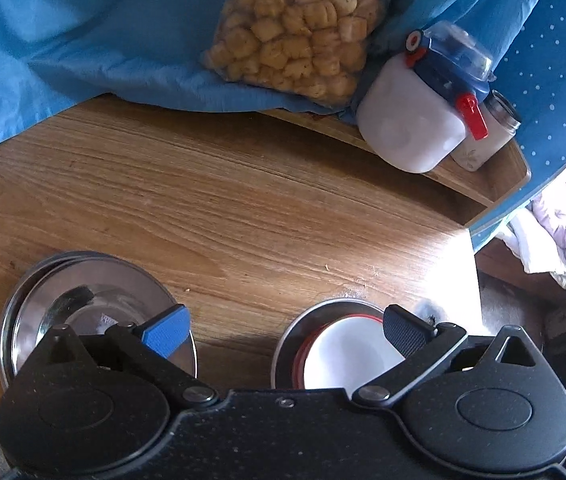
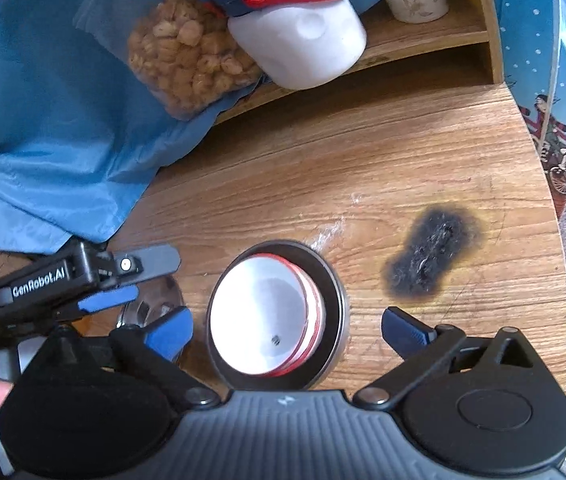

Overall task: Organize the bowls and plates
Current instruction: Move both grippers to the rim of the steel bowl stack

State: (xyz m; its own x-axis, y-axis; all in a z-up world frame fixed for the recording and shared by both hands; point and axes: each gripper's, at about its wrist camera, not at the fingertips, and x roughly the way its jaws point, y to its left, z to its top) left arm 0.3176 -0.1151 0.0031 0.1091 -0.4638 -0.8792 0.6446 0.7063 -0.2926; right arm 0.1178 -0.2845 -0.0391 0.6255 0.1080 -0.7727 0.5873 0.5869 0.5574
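We see our right gripper [image 2: 286,330] spread wide over a white red-rimmed bowl [image 2: 261,316] nested in a steel bowl [image 2: 337,300] on the wooden table [image 2: 403,160]. Our left gripper [image 2: 131,280] reaches in from the left above stacked steel plates [image 2: 155,304]. Black burn mark [image 2: 431,252] just right of the bowls. Behind: blue cloth [image 2: 43,120], clear bag of snacks [image 2: 191,60], white plastic jug with red handle [image 2: 307,40].

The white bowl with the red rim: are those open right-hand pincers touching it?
Apart. In the right wrist view, the right gripper is open, its fingertips on either side of the white bowl with the red rim, with wooden table visible between.
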